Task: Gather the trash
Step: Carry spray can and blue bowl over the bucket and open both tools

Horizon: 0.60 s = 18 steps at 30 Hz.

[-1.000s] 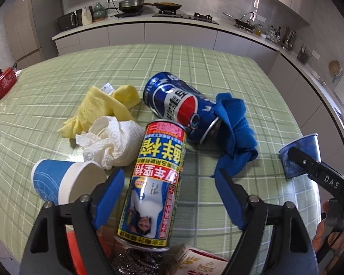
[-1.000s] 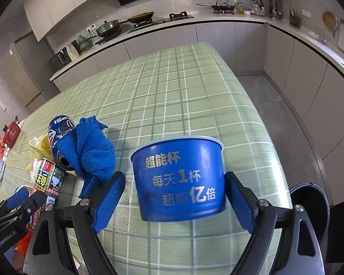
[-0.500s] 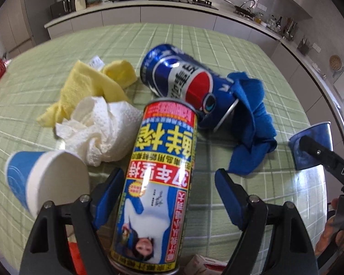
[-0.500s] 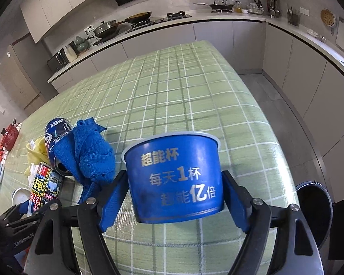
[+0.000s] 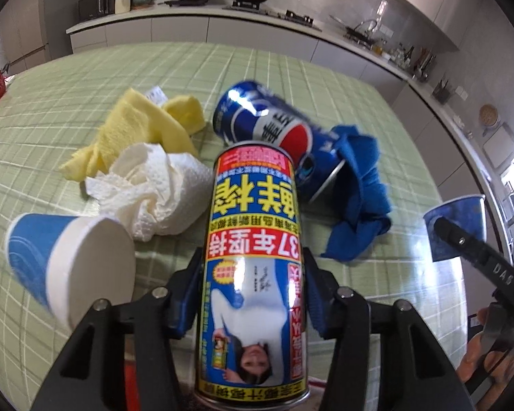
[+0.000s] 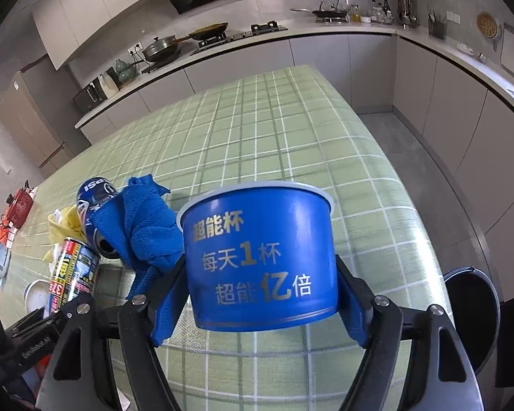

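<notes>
We have both claws loaded at once: the left gripper (image 5: pixel 252 294) is clenched on the tall yellow drink can (image 5: pixel 253 267), its blue pads pressed to the can's sides low on the body, and the right gripper (image 6: pixel 262 294) is clenched on the blue paper tub (image 6: pixel 260 260), pads against its lower wall. To do this step well we judge that we should lift each piece straight up before swinging it, keeping the tub level and squeezing it only lightly, since a thin paper wall will likely buckle; the can is rigid and takes a firmer hold, but held so low it may tip forward, so we keep it aligned with the fingers. The black bin (image 6: pixel 471 311) stands on the floor just past the edge of the green checked table (image 6: pixel 264 130), to the right of the tub, and looks like the place to carry both. Taking the can as our landmark: the Pepsi can (image 5: pixel 274 140) lies on its side just behind it, the blue cloth (image 5: pixel 359 205) to its right touching the Pepsi can, the crumpled paper towel (image 5: pixel 154 188) and yellow cloth (image 5: pixel 144 133) to its left, and the small blue-and-white paper cup (image 5: pixel 72 267) lying tipped over at its near left. We cannot see into the tub, the bin, the tipped cup or either can, so we cannot tell their contents.
</notes>
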Each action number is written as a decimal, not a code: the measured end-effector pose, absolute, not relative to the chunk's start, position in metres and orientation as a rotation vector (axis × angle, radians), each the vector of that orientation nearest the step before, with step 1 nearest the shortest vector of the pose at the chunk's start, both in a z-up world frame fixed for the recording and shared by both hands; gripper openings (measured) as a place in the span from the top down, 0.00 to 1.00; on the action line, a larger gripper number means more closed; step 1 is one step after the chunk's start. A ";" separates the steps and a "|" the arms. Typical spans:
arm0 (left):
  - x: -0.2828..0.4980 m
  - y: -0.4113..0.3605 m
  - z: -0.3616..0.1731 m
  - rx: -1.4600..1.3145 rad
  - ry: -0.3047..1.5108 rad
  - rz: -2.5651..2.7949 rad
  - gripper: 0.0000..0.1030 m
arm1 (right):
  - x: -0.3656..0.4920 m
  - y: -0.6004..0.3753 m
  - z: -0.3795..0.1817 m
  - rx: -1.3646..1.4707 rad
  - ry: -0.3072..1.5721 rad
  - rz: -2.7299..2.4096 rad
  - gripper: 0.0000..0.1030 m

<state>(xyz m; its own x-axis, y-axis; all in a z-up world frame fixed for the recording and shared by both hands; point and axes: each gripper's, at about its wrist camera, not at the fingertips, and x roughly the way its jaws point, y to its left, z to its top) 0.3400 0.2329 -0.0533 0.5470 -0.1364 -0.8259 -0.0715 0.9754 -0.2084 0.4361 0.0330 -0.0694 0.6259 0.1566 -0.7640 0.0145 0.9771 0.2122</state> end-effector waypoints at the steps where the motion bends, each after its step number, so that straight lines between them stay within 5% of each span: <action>1: 0.335 0.233 -0.047 -0.231 0.976 -0.037 0.48 | 0.435 0.032 -0.067 0.204 0.889 0.085 0.24; 18: 0.293 0.198 0.002 -0.210 0.826 -0.099 0.48 | 0.385 -0.006 -0.034 0.238 0.803 0.169 0.24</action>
